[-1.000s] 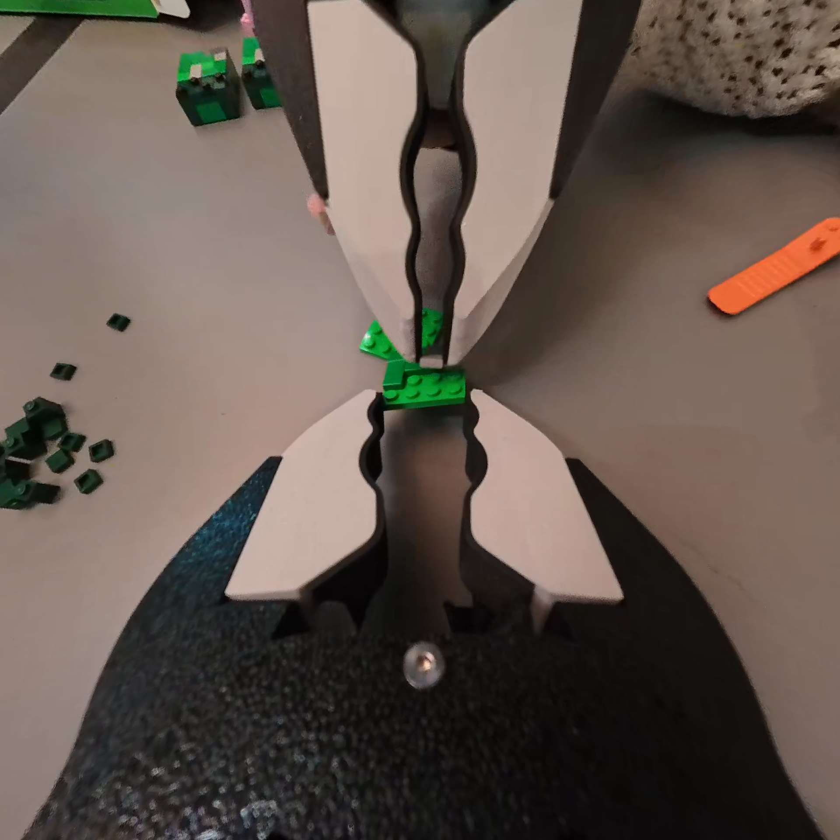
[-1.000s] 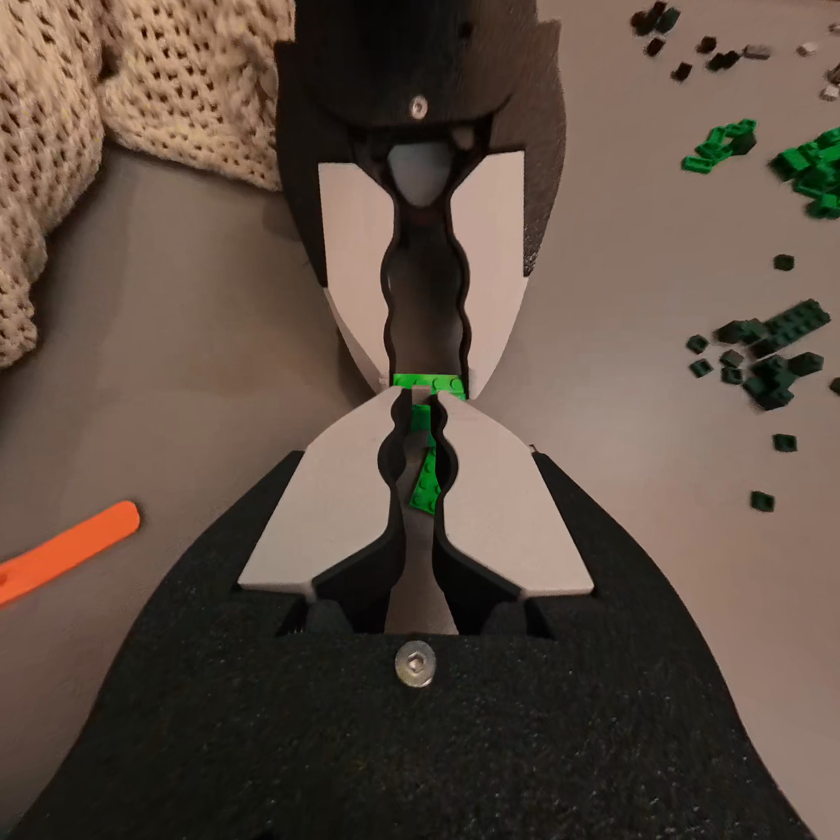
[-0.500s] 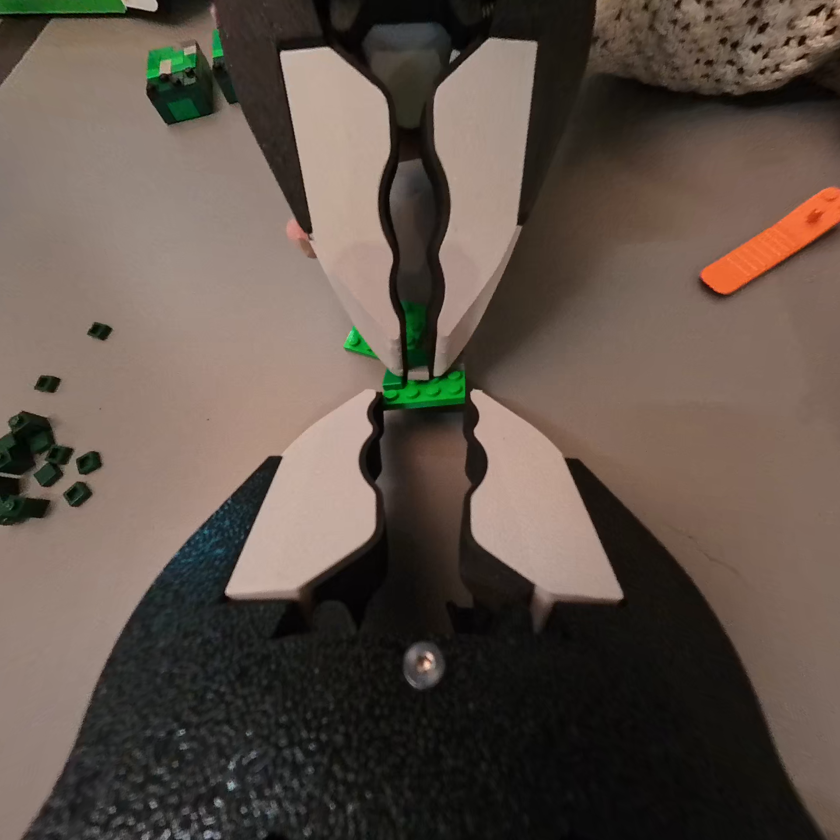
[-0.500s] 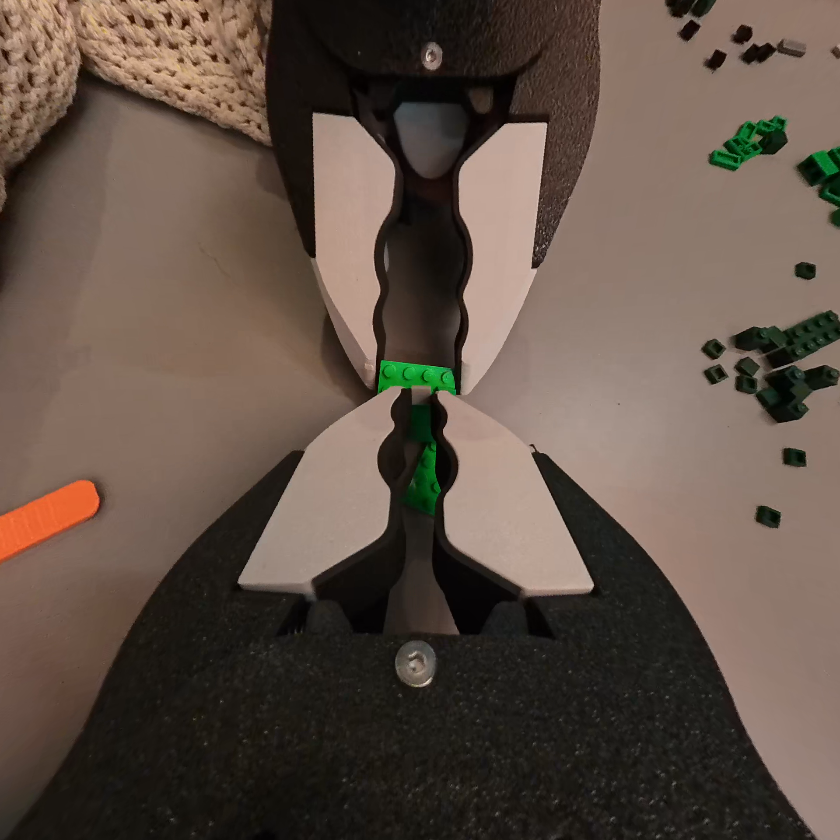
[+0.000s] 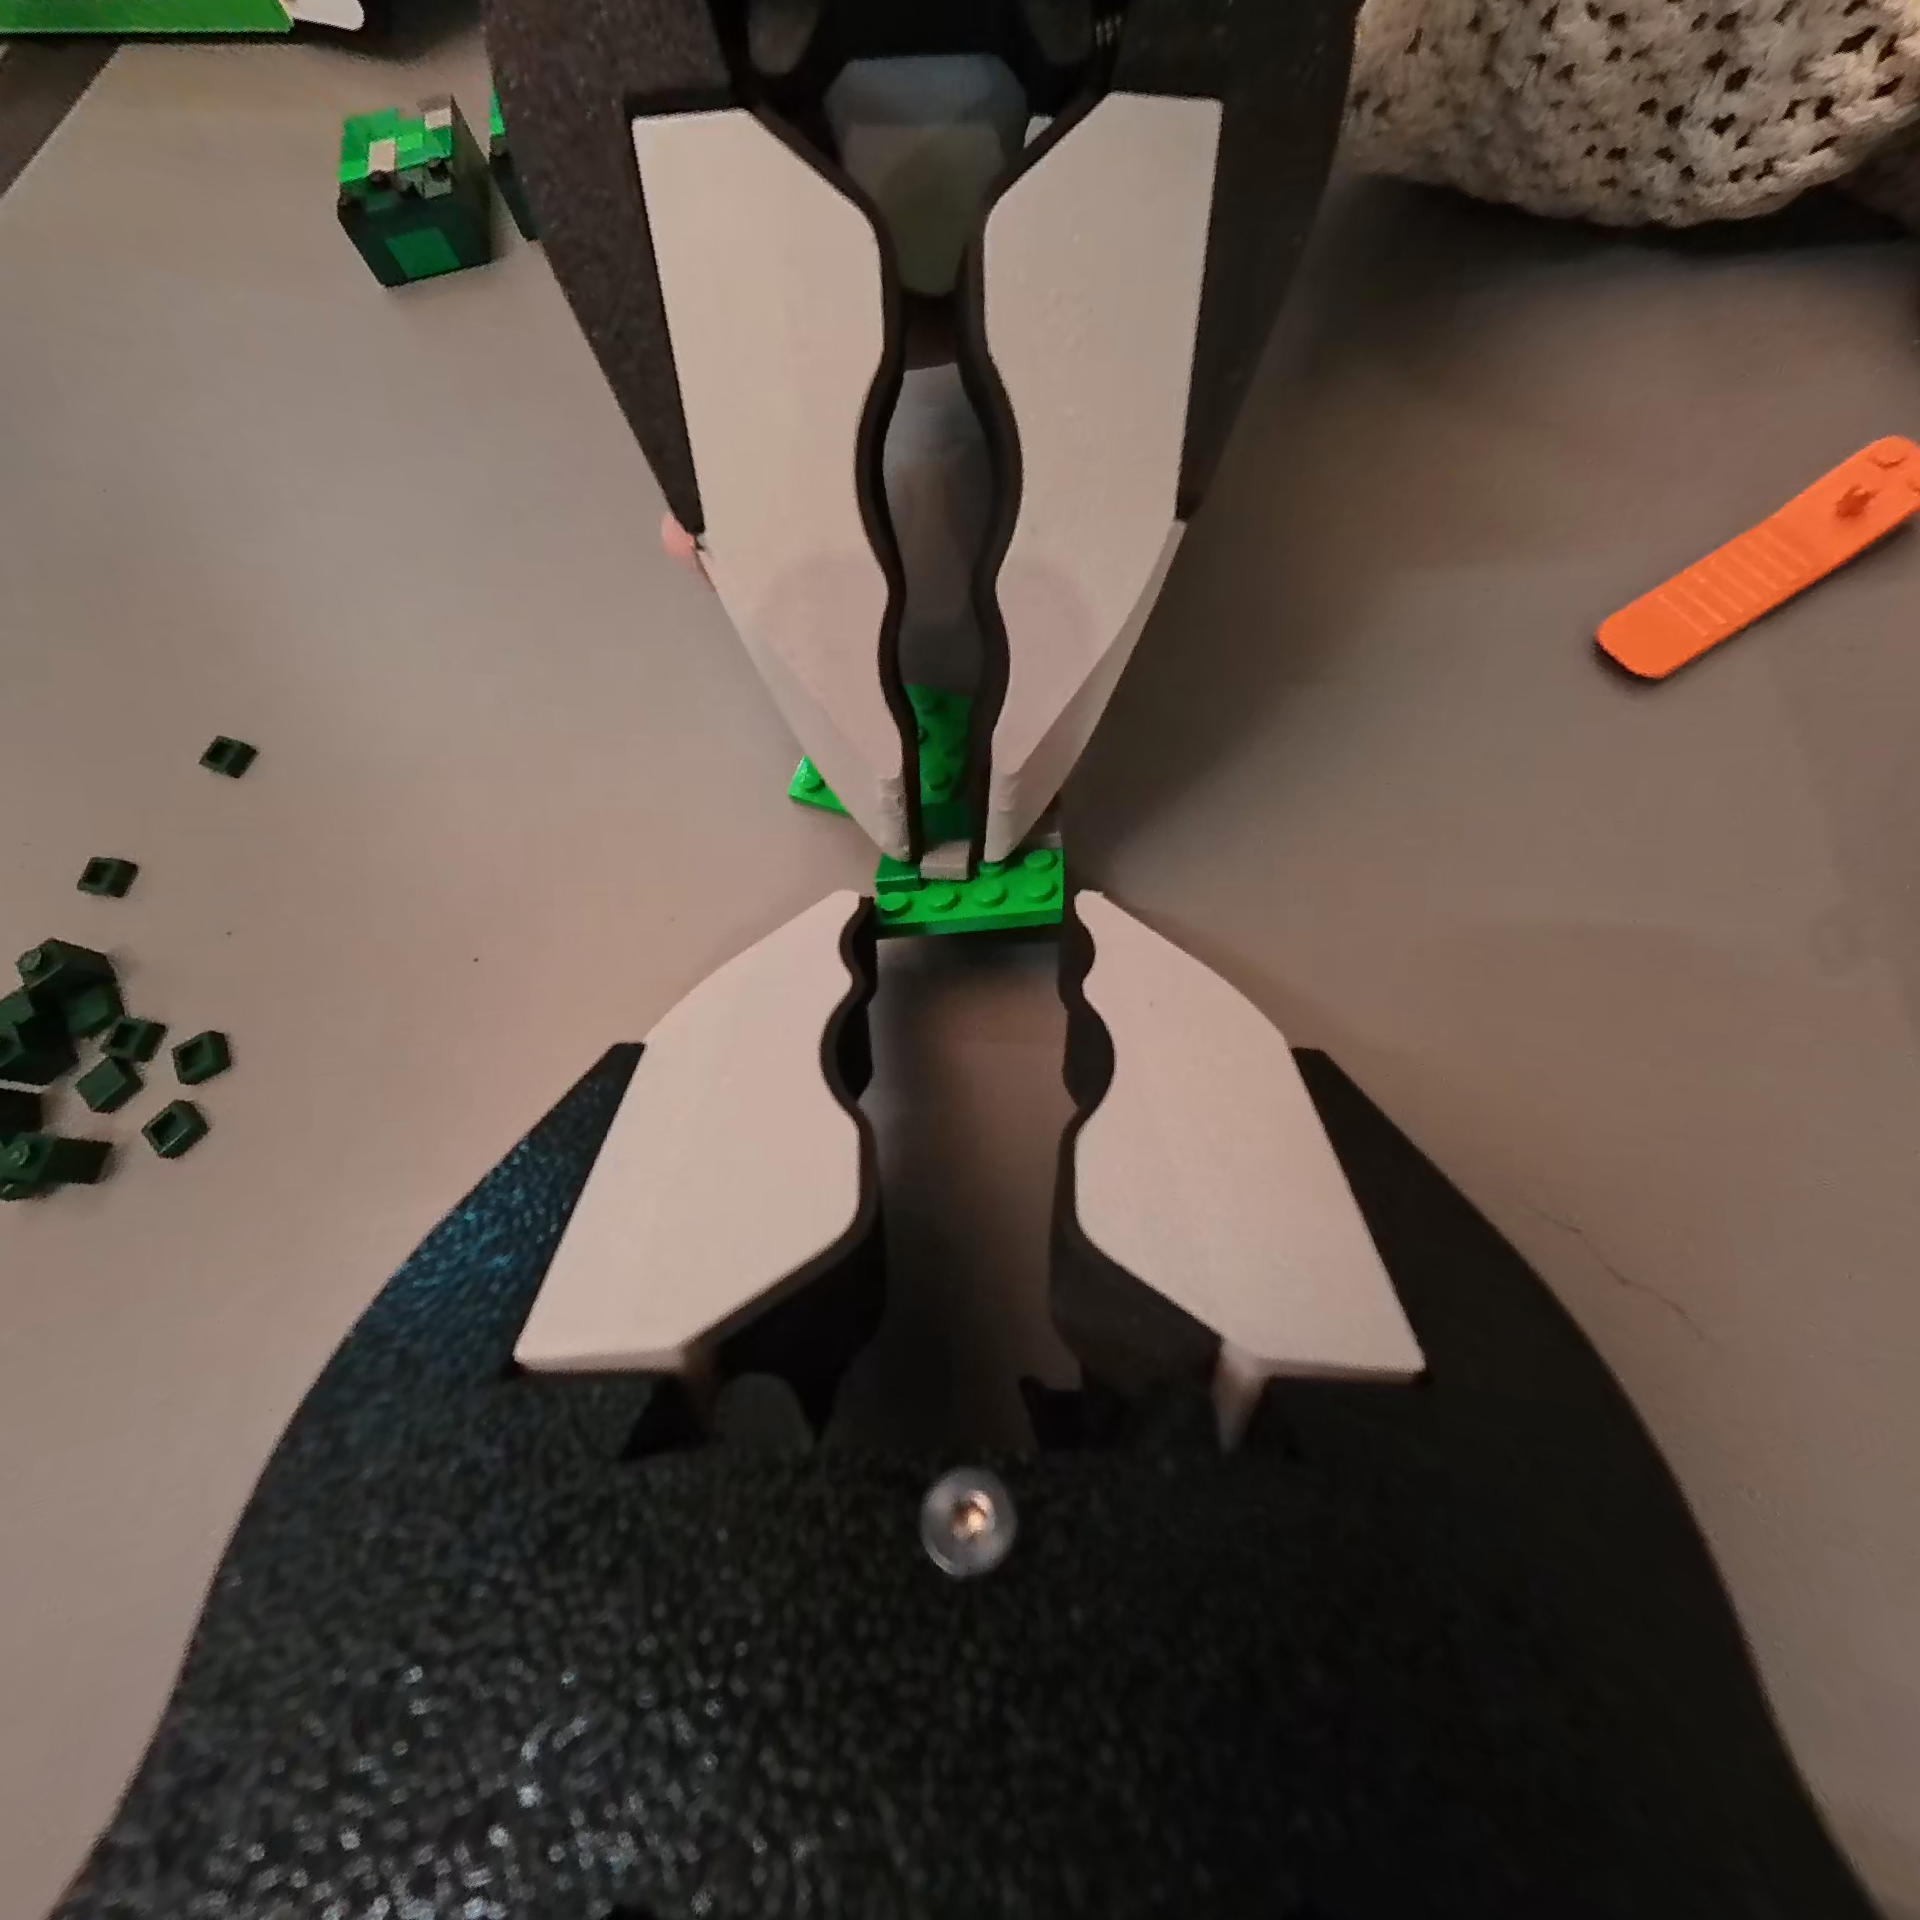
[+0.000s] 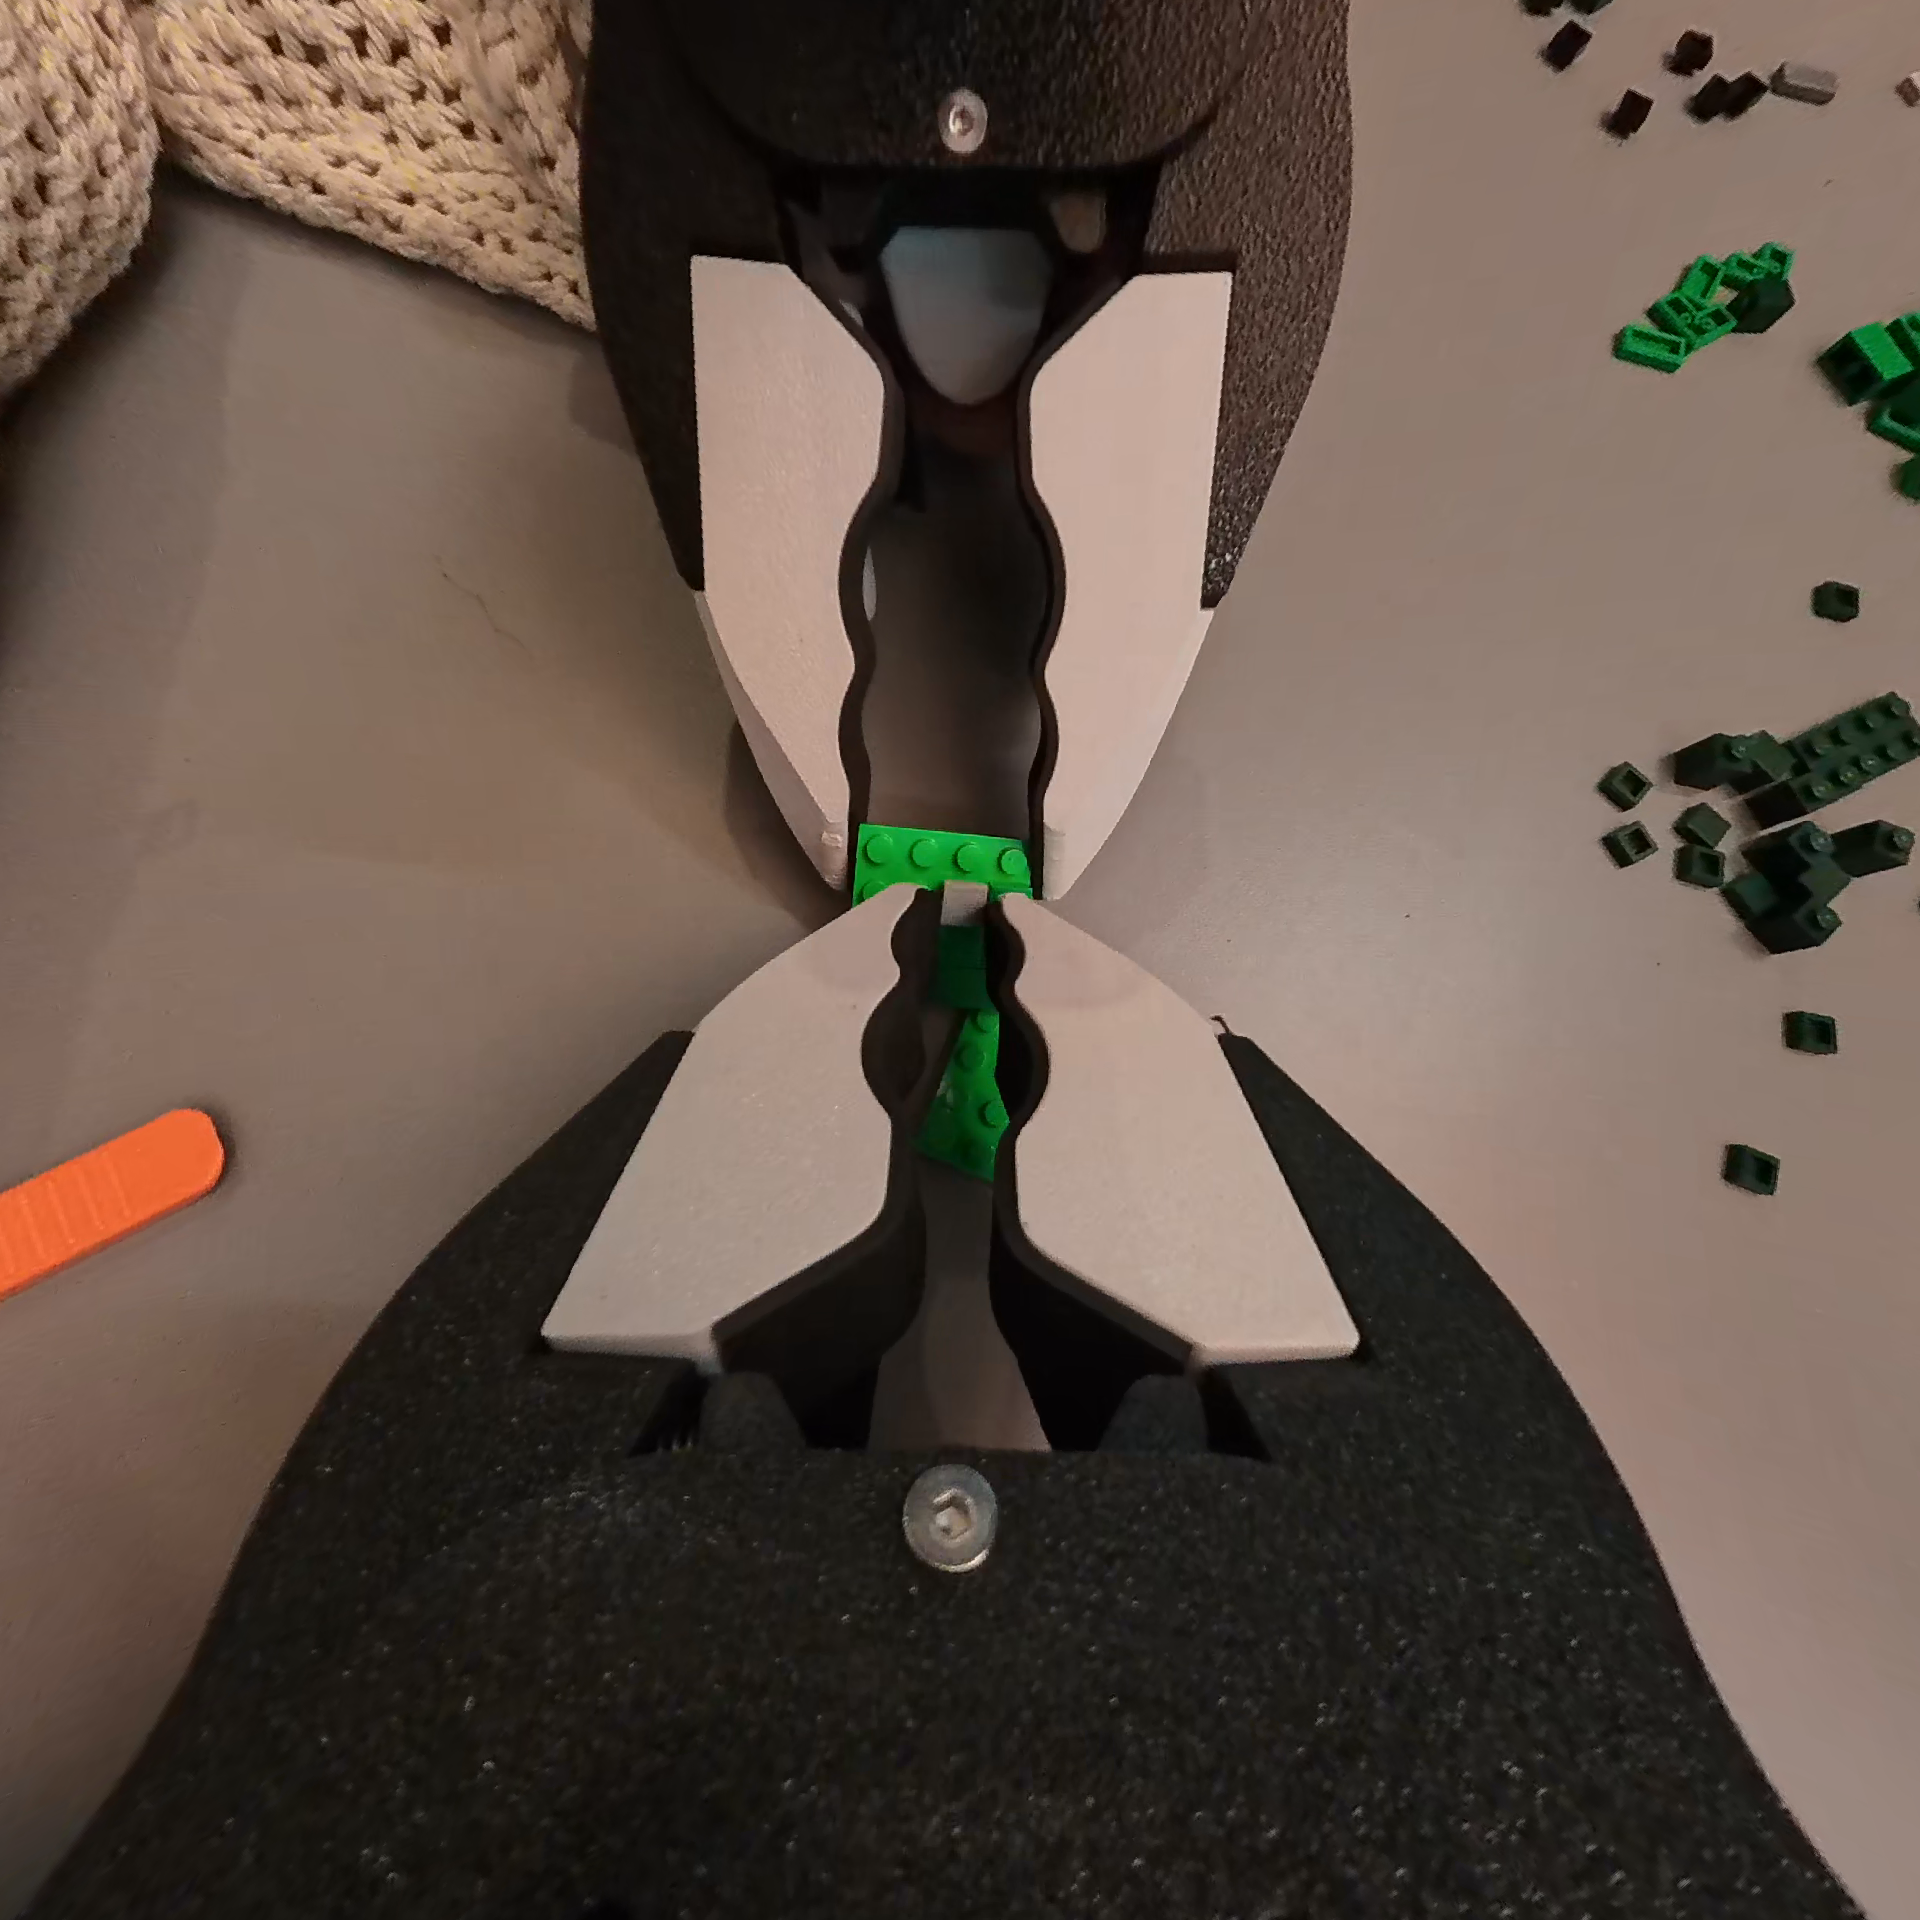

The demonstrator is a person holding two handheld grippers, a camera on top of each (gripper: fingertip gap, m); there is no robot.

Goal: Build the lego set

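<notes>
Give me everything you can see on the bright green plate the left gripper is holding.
The bright green plate is a thin, glossy plastic piece, four studs across and apparently two rows deep. It lies level, clamped at both short ends by the left gripper. The right gripper presses a small grey piece onto its far row.

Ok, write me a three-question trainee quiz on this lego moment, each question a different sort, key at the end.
1. True or false: the left gripper holds the bright green studded plate by its two short ends.
2. What small piece does the right gripper pinch?
3. The flat orange plastic separator tool is: A) gripped B) lying on the grey table C) on the cream knitted fabric.

Key: 1 true; 2 a small grey piece; 3 B.
</notes>
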